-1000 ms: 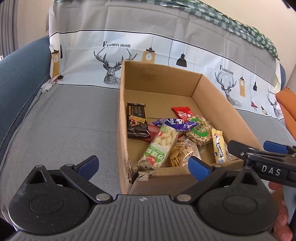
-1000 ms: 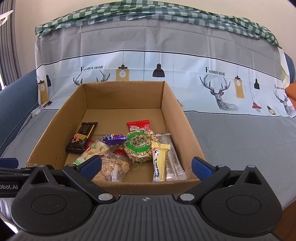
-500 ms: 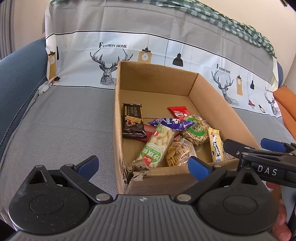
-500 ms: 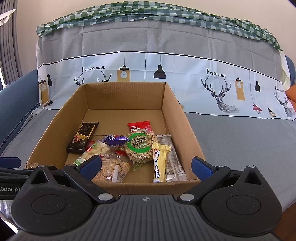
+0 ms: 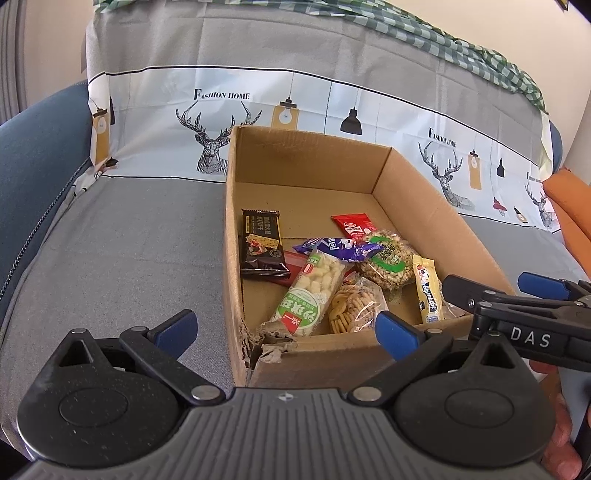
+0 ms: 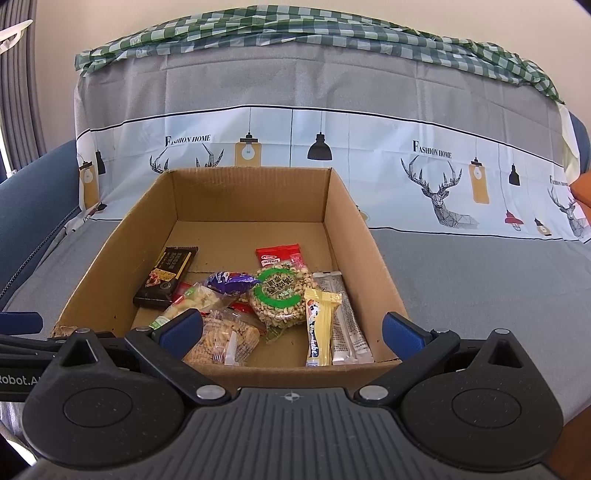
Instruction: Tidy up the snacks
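An open cardboard box sits on a grey-covered sofa seat and holds several snack packs: a black bar, a red packet, a purple wrapper, a round rice cake with a green ring, a green-and-white pack, a biscuit bag and a yellow stick. My left gripper is open before the box's torn near corner. My right gripper is open at the near wall, empty.
The sofa cover has a deer and lamp print on the backrest. A green checked cloth lies along the top. A blue armrest rises on the left and an orange cushion on the right. Grey seat lies on both sides of the box.
Both grippers have drawn back a little from the box, the left view drifting leftward. The snacks in the box have not moved.
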The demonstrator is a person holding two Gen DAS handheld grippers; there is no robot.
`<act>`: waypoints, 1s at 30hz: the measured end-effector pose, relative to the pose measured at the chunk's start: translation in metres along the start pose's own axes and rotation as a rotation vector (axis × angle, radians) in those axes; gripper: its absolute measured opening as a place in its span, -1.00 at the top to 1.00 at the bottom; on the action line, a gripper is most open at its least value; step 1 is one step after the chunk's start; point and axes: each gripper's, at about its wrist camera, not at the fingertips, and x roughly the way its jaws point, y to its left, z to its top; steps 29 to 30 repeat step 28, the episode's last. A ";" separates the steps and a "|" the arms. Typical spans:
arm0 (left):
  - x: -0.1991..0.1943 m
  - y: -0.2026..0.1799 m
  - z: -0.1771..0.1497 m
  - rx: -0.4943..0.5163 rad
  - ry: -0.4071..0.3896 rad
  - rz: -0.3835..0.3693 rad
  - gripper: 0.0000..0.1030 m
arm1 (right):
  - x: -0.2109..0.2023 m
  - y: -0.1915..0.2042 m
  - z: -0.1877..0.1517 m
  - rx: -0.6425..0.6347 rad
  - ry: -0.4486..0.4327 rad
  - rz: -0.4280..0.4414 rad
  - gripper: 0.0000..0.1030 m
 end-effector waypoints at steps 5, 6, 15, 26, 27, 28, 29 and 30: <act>0.000 0.000 0.000 0.003 -0.001 -0.002 -0.99 | 0.000 0.000 0.000 -0.001 -0.003 0.000 -0.99; 0.000 0.000 0.000 0.003 -0.002 -0.003 -0.99 | 0.000 0.000 0.000 -0.001 -0.005 0.000 -0.99; -0.001 -0.001 -0.001 0.009 -0.007 -0.015 -0.99 | -0.002 0.000 0.000 0.003 -0.011 -0.001 -0.99; -0.002 -0.003 0.000 0.006 -0.029 -0.060 -0.99 | -0.005 -0.002 0.002 0.015 -0.028 0.005 -0.99; -0.003 -0.004 0.000 0.009 -0.031 -0.064 -0.99 | -0.006 -0.003 0.002 0.018 -0.033 0.008 -0.99; -0.003 -0.005 0.001 0.008 -0.031 -0.067 -0.99 | -0.007 -0.004 0.002 0.022 -0.040 0.008 -0.99; -0.003 -0.005 0.001 0.008 -0.031 -0.067 -0.99 | -0.007 -0.004 0.002 0.022 -0.040 0.008 -0.99; -0.003 -0.005 0.001 0.008 -0.031 -0.067 -0.99 | -0.007 -0.004 0.002 0.022 -0.040 0.008 -0.99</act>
